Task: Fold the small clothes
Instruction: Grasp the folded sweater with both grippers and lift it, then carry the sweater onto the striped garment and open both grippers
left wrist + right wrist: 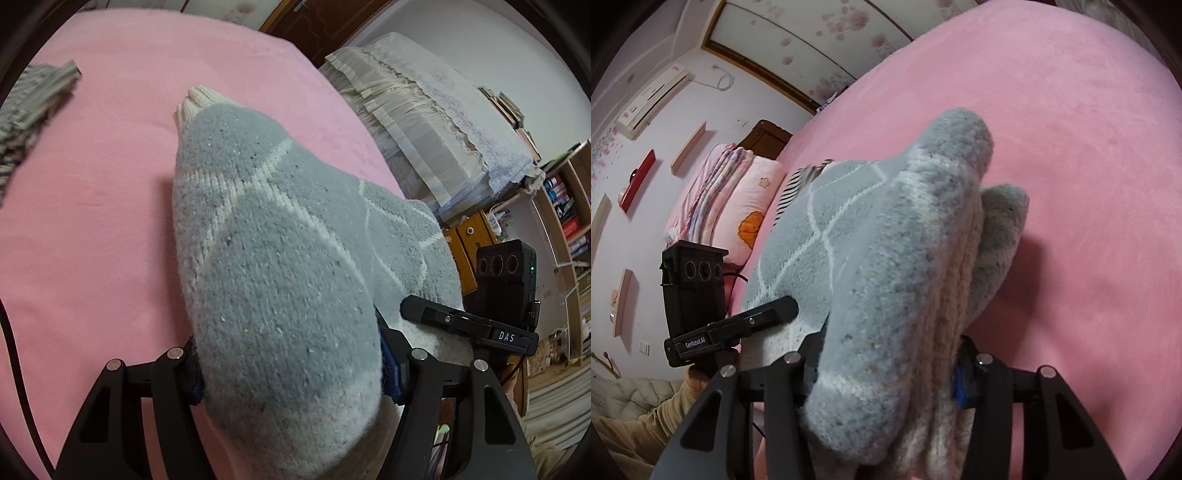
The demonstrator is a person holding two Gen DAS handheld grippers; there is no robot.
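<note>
Pink bed sheet (92, 221) below; striped cloth (33, 107) at 10 o'clock; left gripper (291, 373) and right gripper (886, 373), 2 in all, clamped on grey sock (266, 258).

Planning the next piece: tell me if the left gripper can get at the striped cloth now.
Probably not yet: the left gripper has its jaws closed on the grey garment, though the pink blanket toward the striped cloth lies bare.

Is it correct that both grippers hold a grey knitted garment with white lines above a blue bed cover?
Not quite: the bed cover is pink, not blue, as both wrist views show. The rest holds: the left gripper and the right gripper each grip the grey knitted garment with white lines above it.
</note>
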